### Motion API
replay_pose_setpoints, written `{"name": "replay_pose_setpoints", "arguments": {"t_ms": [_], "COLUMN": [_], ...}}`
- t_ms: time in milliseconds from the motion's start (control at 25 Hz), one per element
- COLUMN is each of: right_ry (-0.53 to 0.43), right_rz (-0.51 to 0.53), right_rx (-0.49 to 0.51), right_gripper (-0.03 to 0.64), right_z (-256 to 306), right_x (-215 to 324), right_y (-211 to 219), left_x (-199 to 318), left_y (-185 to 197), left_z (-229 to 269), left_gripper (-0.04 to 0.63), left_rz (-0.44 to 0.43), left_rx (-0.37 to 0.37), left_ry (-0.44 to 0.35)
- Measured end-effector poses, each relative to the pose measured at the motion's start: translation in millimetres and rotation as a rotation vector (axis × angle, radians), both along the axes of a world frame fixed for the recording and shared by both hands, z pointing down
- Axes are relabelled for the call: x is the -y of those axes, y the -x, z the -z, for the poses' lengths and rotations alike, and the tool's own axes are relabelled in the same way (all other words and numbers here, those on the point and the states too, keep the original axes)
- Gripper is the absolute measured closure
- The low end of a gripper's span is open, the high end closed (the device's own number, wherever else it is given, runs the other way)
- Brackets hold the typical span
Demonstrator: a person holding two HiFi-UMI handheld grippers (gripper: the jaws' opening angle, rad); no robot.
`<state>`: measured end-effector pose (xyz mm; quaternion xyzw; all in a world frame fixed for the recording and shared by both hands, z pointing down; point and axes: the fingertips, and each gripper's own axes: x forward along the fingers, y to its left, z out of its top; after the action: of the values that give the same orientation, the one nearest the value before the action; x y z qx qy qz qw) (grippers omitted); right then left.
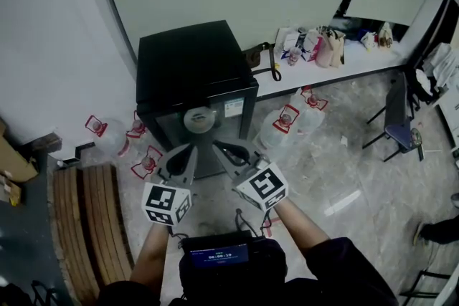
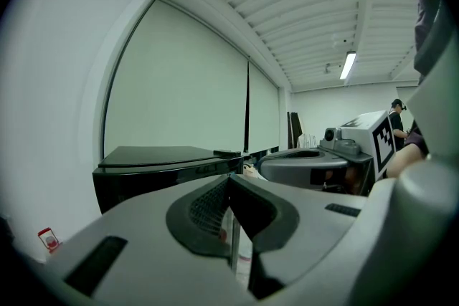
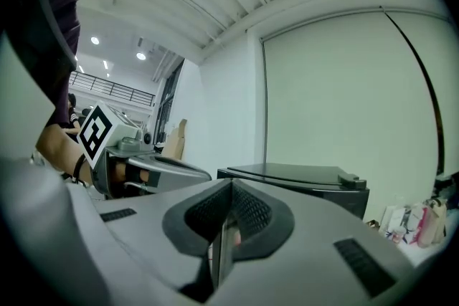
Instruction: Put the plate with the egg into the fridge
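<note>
1. The black fridge (image 1: 193,61) stands with its door apparently shut. A pale round plate (image 1: 199,119) shows at its front, just under the top edge, seemingly behind the door glass. Whether an egg lies on it is too small to tell.
2. Judged from this, the plate looks stowed and little or nothing remains.
3. The left claw (image 2: 231,186) is fully closed and empty, pointing at the fridge.
4. The right claw (image 3: 228,190) beside it is likewise closed on nothing, touching neither door nor plate.
</note>
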<state>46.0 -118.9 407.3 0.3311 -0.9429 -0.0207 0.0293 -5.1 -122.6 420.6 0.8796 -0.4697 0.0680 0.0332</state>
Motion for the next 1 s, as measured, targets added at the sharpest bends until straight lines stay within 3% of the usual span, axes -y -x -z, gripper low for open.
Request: {"name": "replay_pose_setpoints", "arguments": {"t_ms": [440, 1000], "right_ry": [0.001, 0.009], "right_rz": [-0.025, -0.026], "right_rx": [0.089, 0.102], "right_gripper": [0.611, 0.611], "right_z": [26, 25], "right_x": [17, 24], "right_y": [0, -2], "left_x": [16, 25], "left_y": [-9, -12], "left_z": [13, 15], "left_gripper": [0.586, 0.586], "left_rz": [0.010, 0.006], "left_rx": [-0.012, -0.023], "left_ry": [-0.047, -0.047]}}
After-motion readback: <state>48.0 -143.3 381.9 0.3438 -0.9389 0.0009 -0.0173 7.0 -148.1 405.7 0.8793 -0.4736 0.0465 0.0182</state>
